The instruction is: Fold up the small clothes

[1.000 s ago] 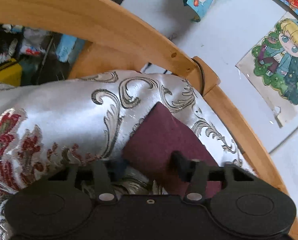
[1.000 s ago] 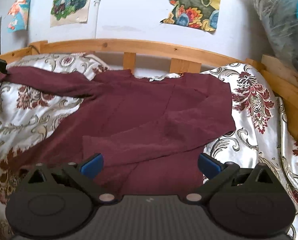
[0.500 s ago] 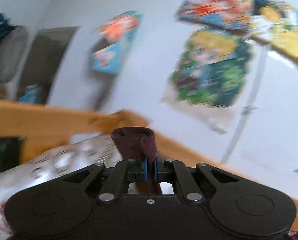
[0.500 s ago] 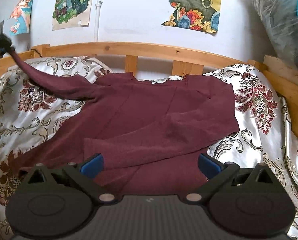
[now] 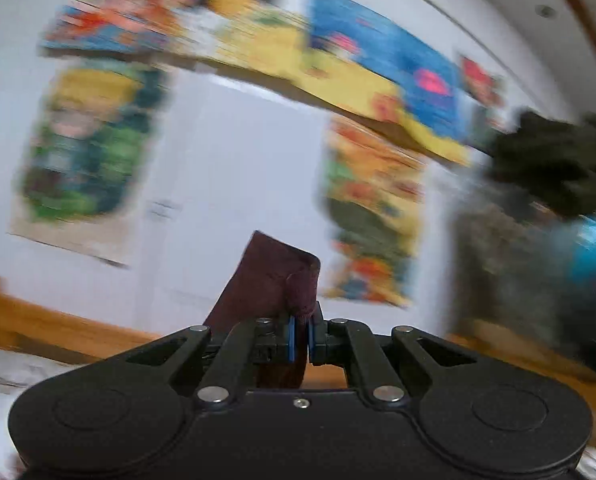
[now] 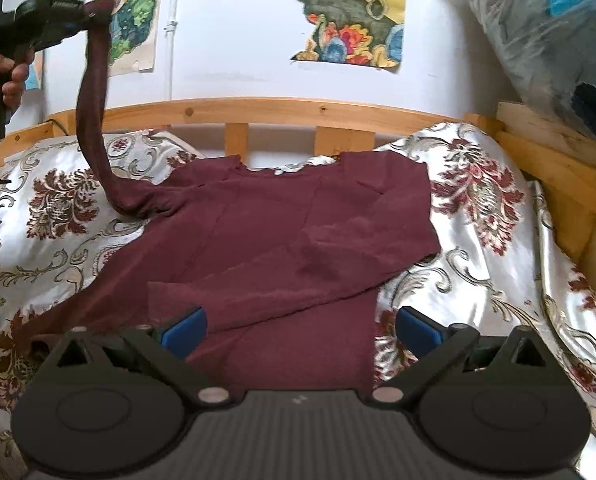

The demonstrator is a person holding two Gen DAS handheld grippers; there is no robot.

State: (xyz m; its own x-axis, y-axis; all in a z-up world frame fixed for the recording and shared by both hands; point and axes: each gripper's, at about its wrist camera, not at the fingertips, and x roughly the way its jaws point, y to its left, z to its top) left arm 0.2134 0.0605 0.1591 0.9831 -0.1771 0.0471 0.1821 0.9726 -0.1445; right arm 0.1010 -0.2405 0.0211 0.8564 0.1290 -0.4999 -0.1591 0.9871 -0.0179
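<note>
Matt maroon cloth top [image 6: 298,236], glossy satin bedspread [image 6: 478,216]

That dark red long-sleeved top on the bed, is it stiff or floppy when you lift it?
Probably floppy: the sleeve pinched in the left gripper hangs in a limp curve down to the dark red long-sleeved top. Likely light too, since the body stays flat on the patterned satin bedspread.

We find no legible text, label, brand or number in either view; the wall posters [image 6: 346,12] show drawings only, and any lettering there is perhaps lost to motion blur.
</note>
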